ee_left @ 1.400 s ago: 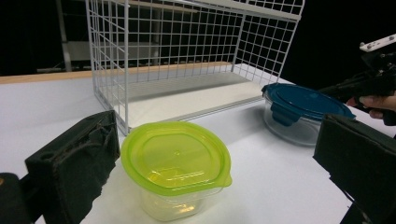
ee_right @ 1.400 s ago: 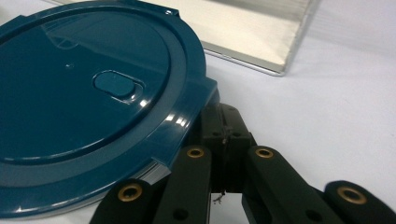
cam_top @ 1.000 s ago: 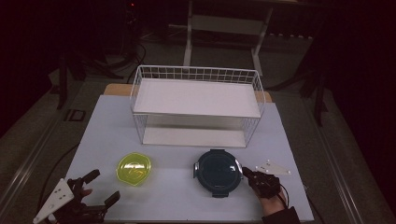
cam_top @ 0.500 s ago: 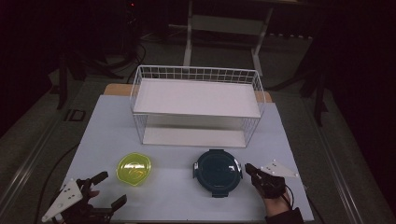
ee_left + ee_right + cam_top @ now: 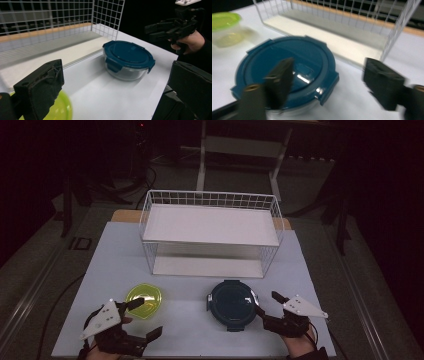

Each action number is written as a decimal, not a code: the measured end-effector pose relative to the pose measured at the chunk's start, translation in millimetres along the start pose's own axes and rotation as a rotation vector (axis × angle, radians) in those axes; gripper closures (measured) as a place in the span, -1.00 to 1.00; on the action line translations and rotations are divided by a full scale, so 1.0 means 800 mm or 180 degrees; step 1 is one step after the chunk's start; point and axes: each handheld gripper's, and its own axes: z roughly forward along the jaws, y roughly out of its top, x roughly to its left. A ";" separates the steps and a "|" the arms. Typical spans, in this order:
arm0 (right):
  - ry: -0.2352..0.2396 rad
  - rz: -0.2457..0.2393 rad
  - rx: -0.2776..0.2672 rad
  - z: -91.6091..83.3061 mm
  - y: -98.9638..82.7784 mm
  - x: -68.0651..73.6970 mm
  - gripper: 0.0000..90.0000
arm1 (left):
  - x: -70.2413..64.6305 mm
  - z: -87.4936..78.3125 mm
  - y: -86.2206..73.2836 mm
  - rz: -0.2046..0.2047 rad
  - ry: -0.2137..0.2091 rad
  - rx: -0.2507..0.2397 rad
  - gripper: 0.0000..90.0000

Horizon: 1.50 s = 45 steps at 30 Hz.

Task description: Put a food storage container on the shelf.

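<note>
A round glass container with a dark blue clip lid (image 5: 232, 304) (image 5: 128, 58) (image 5: 287, 62) stands on the white table in front of the wire rack (image 5: 210, 227). My right gripper (image 5: 268, 304) (image 5: 330, 80) is just right of it, open. Its jaws have just been opening, and the pads press on nothing, with one jaw close by the lid's rim. A yellow-green lidded container (image 5: 144, 300) (image 5: 224, 22) sits to the left. My left gripper (image 5: 146, 318) (image 5: 115, 87) stands open beside it, one jaw over its near edge.
The white wire rack (image 5: 62, 25) (image 5: 352, 15) has an upper shelf and an open lower level facing me. The white table top (image 5: 190, 320) ends just behind my hands. Dark floor and furniture legs surround the table.
My right gripper's jaws were shut beside the blue container and now stand apart. My left gripper has moved right, up to the yellow-green container.
</note>
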 end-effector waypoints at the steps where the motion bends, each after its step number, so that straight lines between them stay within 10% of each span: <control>1: 0.0029 -0.0025 -0.0046 -0.002 0.002 0.000 -0.68 | -0.001 0.006 0.003 -0.0005 -0.0032 0.0019 -1.00; 6: 0.0004 -0.0059 -0.0164 -0.007 0.009 -0.003 -0.76 | -0.003 0.020 0.012 0.0032 -0.0037 0.0066 -1.00; 16: -0.0688 -0.0302 -0.0561 -0.029 0.012 -0.002 -0.74 | 0.002 0.089 0.039 -0.0217 -0.0237 0.0285 -1.00; 19: -0.0690 -0.0332 -0.0701 -0.034 0.013 -0.001 -0.74 | 0.003 0.105 0.039 -0.0260 -0.0253 0.0379 -1.00; 24: -0.0493 -0.0437 -0.0641 -0.027 0.018 0.006 -0.66 | 0.011 0.149 0.028 -0.0559 -0.0324 0.0572 -1.00; 28: -0.0209 -0.0199 -0.0593 -0.019 0.015 0.001 -0.65 | 0.015 0.169 0.021 -0.0695 -0.0381 0.0663 -1.00; 45: 0.0195 0.0242 0.0234 0.019 0.003 -0.011 -0.78 | 0.030 0.219 -0.006 -0.1369 -0.0416 0.1093 -0.88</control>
